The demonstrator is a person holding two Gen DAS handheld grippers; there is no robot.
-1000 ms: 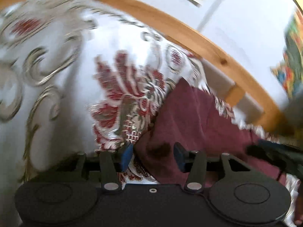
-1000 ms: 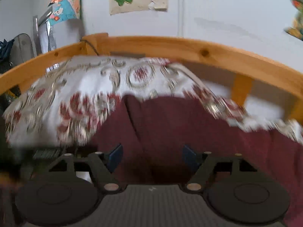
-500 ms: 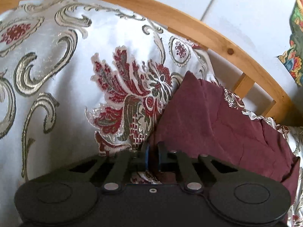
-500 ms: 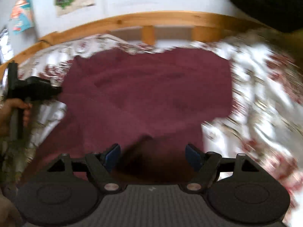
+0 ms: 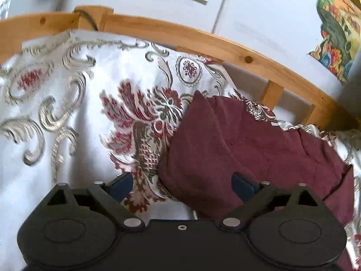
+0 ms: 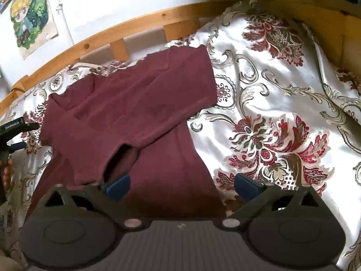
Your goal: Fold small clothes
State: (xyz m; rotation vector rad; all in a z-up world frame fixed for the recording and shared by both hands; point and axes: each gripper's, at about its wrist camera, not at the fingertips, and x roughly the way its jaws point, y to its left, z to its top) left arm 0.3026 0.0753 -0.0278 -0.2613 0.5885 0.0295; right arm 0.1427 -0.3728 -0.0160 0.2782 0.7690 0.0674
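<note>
With both the left claw point(image 5: 181, 184) and right claw point(image 6: 181, 186) just spread wide and empty above the maroon garment point(image 6: 135, 117) on the bedspread point(image 6: 282, 103), its loose folded sleeve risked slipping open on the slick cloth.

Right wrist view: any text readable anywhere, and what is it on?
"GenRobot.AI", in small white print, on the black body of the left tool at the frame's left edge.
Posters on the wall: pictures only, no readable words.
Maroon garment: no label visible.
</note>
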